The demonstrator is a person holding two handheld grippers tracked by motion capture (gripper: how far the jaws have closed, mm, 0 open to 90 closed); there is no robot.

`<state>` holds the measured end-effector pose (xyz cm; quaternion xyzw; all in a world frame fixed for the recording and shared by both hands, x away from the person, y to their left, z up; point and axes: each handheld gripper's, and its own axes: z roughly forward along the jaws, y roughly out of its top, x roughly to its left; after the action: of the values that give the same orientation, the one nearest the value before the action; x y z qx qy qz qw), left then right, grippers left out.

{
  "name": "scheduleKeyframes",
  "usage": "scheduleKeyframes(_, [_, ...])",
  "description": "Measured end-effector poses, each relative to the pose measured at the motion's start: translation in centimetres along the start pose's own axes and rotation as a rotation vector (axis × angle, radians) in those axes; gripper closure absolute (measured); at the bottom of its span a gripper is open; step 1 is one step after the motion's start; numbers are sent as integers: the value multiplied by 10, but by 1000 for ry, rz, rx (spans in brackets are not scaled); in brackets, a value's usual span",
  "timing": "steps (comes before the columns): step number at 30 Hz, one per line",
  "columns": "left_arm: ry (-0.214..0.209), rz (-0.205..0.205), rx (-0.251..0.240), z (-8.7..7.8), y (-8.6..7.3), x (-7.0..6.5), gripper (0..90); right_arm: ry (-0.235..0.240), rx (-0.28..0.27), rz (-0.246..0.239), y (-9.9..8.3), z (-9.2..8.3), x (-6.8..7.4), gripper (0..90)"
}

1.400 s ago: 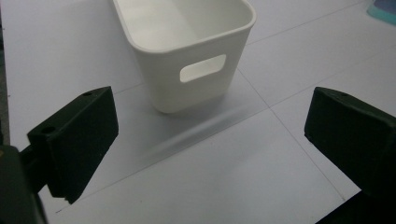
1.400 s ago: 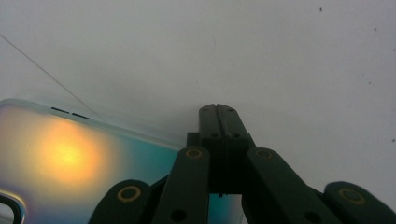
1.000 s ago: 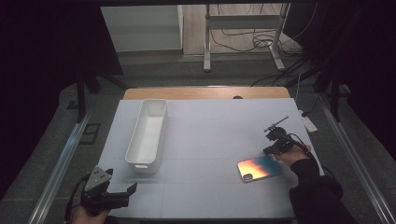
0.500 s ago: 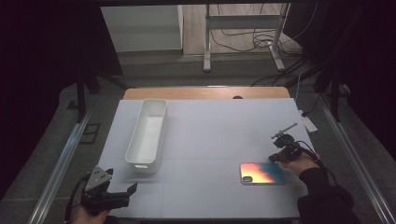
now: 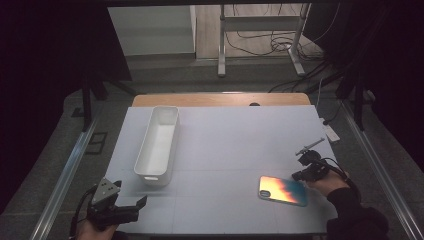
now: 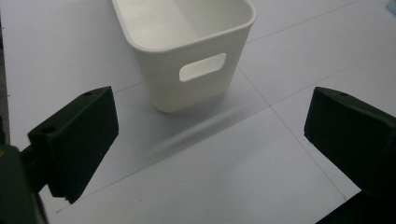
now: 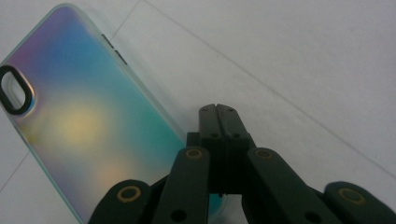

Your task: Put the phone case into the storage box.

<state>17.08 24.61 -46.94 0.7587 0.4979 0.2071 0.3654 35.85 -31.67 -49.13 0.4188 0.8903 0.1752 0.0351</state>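
An iridescent phone case (image 5: 283, 190) lies flat on the pale table mat (image 5: 225, 140) at the front right. My right gripper (image 5: 296, 176) is at its right end, held by a hand in a dark sleeve. In the right gripper view the jaws (image 7: 217, 112) are pressed together with nothing between them. They reach past the case (image 7: 84, 116) edge, and the gripper body covers its near corner. My left gripper (image 5: 136, 209) rests at the front left corner, jaws wide open (image 6: 210, 140) and empty. It points at the near end of a white bin (image 6: 187, 46).
The long white bin (image 5: 159, 145) stands lengthwise on the left half of the mat, its handle slot facing me. A small white object (image 5: 330, 134) lies off the mat's right edge. Metal rails flank the table, and cables run across the floor behind it.
My right hand and its shut gripper have slid to the right, uncovering more of the phone case, which has crept slightly toward the front. The left gripper has stayed put.
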Motion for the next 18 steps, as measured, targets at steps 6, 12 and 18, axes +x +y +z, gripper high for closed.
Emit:
scheduleKeyframes(6, [0,2,1,0,0,0,38,2,-2,-9,-9,-3,3,891])
scheduleKeyframes(12, [0,4,2,0,0,0,39,6,-1,-10,-15,-5,6,889])
scheduleKeyframes(18, [1,5,4,0,0,-1,39,12,2,-19,-21,-7,11,882])
